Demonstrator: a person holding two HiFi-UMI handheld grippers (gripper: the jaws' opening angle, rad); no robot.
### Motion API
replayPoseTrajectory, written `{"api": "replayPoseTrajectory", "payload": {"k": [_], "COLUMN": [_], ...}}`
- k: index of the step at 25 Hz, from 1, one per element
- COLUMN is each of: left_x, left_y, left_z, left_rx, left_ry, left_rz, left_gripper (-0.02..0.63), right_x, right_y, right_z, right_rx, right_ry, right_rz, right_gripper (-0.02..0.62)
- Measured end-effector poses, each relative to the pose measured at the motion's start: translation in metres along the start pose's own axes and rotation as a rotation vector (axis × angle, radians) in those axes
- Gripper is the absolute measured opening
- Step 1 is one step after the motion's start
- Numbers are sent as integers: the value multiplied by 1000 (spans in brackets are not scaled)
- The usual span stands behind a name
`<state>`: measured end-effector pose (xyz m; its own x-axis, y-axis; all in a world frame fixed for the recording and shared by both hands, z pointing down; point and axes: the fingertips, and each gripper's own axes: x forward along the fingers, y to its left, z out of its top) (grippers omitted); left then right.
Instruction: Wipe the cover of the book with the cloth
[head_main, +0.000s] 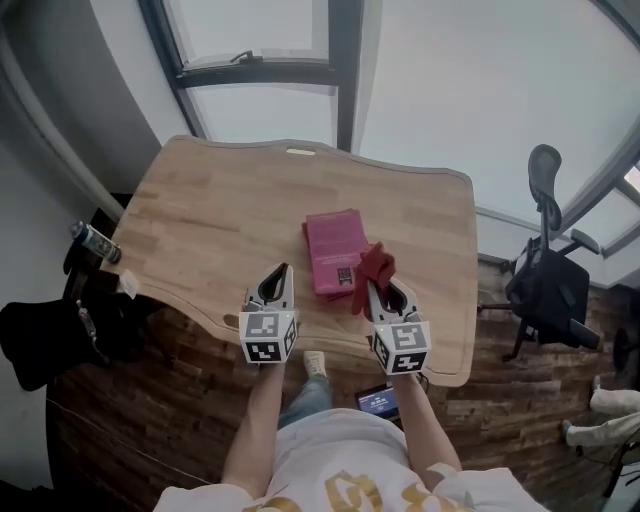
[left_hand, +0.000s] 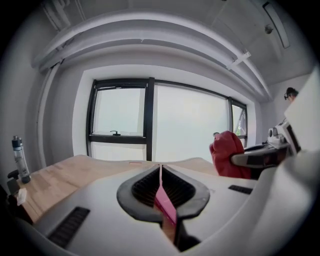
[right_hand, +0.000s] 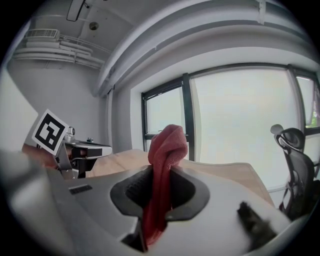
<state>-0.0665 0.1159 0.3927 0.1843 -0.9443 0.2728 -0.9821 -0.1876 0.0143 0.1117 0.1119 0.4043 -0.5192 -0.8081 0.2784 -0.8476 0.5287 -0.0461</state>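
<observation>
While the cloth (head_main: 375, 265) is pinched in the jaws of the right gripper (head_main: 376, 286), it is best dragged flat across the book (head_main: 333, 250) at frame centre. The jaws of the left gripper (head_main: 279, 272) are pressed together, empty.

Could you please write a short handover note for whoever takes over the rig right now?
Left gripper: shut and, as far as the head view shows, empty. It is above the table's near edge, left of the book and apart from it.
Right gripper: shut on the red cloth, which bunches out past the jaw tips by the book's near right corner.
Book: pink, closed, flat on the wooden table.
Done: the cloth is gripped and at the book. Whether any of the cover has been wiped cannot be told.
Left: lower the cloth and wipe it across the cover.
</observation>
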Motion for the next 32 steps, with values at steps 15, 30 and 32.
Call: {"api": "replayPoseTrajectory", "payload": {"k": [15, 30, 32], "left_x": [151, 191, 195], "left_y": [75, 86, 82], "left_z": [10, -11, -18], "left_rx": [-50, -124, -127], "left_ry": [24, 76, 93], "left_rz": [-84, -65, -70], "left_gripper": [21, 23, 23], "right_x": [134, 172, 173], "right_y": [-60, -81, -85], "right_z": [7, -11, -17], "right_rx": [50, 51, 58], "right_ry": [101, 168, 182], "right_rz": [-150, -119, -116], "right_gripper": [69, 69, 69]}}
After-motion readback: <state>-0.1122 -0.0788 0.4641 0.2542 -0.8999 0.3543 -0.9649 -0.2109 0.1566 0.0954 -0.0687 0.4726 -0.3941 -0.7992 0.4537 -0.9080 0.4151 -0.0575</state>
